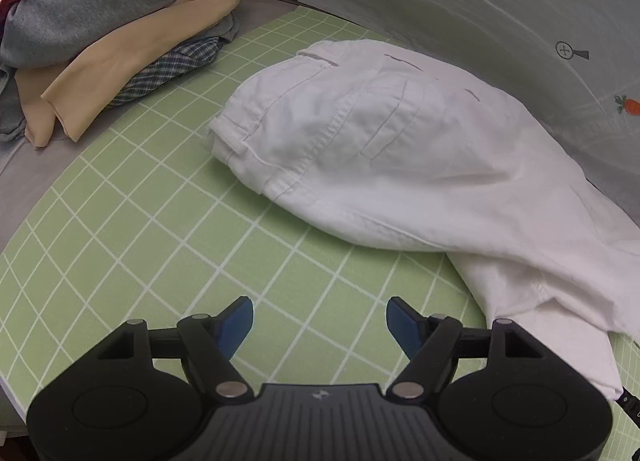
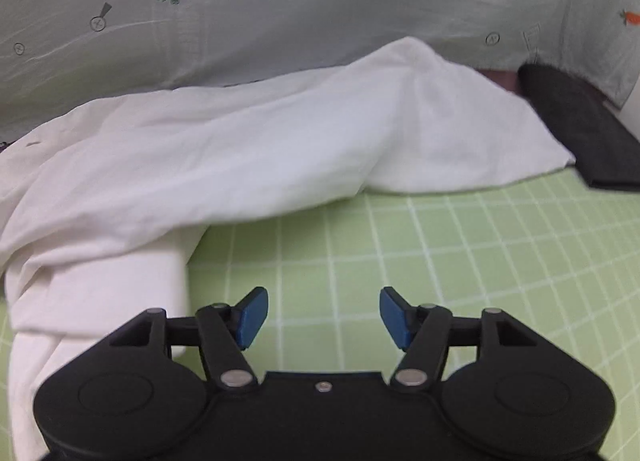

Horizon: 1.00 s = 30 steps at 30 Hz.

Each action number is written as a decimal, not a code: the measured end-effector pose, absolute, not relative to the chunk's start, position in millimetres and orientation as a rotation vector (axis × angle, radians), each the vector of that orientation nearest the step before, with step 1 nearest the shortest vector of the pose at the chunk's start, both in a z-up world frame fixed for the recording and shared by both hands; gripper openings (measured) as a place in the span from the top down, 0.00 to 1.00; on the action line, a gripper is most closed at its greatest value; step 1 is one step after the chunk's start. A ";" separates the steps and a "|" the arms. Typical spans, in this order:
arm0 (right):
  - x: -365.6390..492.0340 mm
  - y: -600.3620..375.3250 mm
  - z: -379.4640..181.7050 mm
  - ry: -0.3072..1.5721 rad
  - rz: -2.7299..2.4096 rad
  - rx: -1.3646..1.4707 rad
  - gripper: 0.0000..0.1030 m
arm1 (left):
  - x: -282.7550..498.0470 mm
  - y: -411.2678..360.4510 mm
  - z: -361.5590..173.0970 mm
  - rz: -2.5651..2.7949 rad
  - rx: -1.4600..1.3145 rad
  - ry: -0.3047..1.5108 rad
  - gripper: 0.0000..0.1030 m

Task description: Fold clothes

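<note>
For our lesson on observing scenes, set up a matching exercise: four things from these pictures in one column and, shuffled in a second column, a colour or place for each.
Things
1. trousers
2. mat
3. clothes pile
4. gripper pads

Descriptions
A. green with a white grid
B. blue, spread apart
C. white, lying on the mat
D. at the mat's far left edge in the left wrist view, grey and tan on top

Pairs: 1-C, 2-A, 3-D, 4-B

white trousers (image 1: 400, 149); green gridded mat (image 1: 160, 229)
</note>
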State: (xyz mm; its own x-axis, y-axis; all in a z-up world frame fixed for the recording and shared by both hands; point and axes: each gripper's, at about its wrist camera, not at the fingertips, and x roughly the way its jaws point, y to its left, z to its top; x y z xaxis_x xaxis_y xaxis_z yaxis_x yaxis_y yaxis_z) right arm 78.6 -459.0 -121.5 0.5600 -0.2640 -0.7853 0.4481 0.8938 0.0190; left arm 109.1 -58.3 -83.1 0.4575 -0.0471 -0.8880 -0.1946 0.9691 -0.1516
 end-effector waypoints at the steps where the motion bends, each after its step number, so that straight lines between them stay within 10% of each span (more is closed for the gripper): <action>1: 70.7 -451.4 -122.9 0.888 -0.415 0.238 0.39 | 101.7 -56.8 -83.1 0.084 -0.240 1.097 0.27; 16: 37.6 -346.5 -132.8 0.904 -0.206 0.240 0.34 | 32.3 -21.0 -83.9 0.045 -0.214 1.135 0.25; 18: 40.2 -339.5 -138.8 0.920 -0.200 0.206 0.42 | 28.5 -19.2 -81.5 0.044 -0.211 1.128 0.25; 20: 36.6 -344.2 -137.9 0.910 -0.197 0.220 0.76 | 26.2 -18.7 -79.4 0.043 -0.211 1.121 0.25; 22: 32.9 -348.8 -137.1 0.900 -0.193 0.235 0.89 | 24.9 -19.3 -77.7 0.041 -0.215 1.115 0.25; 30: 2.7 -408.6 -92.3 0.745 -0.419 0.175 0.92 | 32.7 -32.4 -73.8 0.049 -0.249 1.090 0.25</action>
